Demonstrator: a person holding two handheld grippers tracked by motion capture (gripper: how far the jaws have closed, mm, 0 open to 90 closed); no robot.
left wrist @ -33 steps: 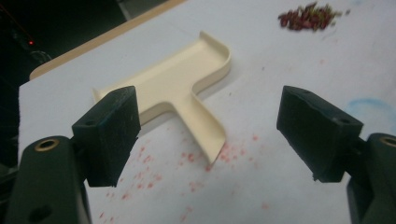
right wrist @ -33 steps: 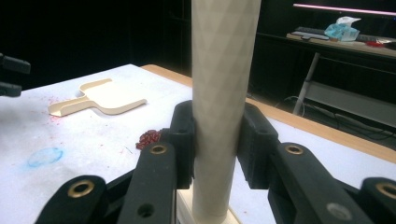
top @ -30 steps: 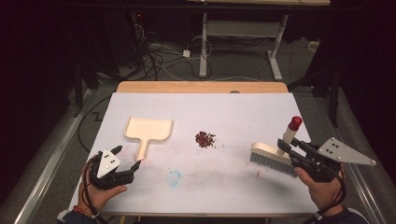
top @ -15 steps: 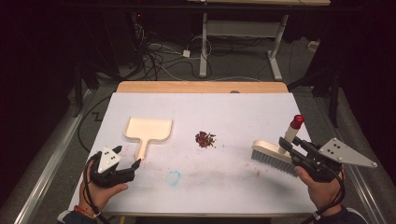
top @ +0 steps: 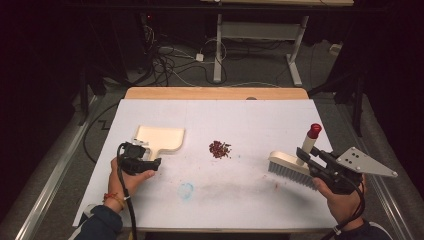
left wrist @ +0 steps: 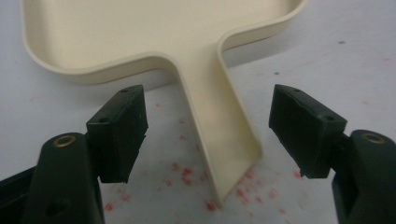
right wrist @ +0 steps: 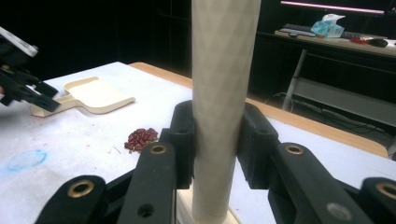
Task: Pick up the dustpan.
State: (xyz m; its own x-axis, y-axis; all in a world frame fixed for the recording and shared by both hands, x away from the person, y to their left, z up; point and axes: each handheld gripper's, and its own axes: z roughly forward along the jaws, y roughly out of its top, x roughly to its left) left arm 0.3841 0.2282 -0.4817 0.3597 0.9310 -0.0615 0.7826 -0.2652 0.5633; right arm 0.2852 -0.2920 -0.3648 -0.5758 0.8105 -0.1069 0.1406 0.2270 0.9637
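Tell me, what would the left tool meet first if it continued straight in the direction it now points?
Most likely the dustpan's handle: it lies between the open jaws of the left tool, with the pan itself just beyond.

Cream dustpan [top: 159,139] flat on the table [top: 240,112], left of centre, handle toward the near edge. Small pile of red beans [top: 219,148] mid-table. Cream brush [top: 292,167] near the right edge, bristles down, red-tipped handle upright.

The white table [top: 250,120] is brightly lit from above, while everything beyond it falls to near black. Both gripper views are soft: near jaws blur, and the background is hazy.
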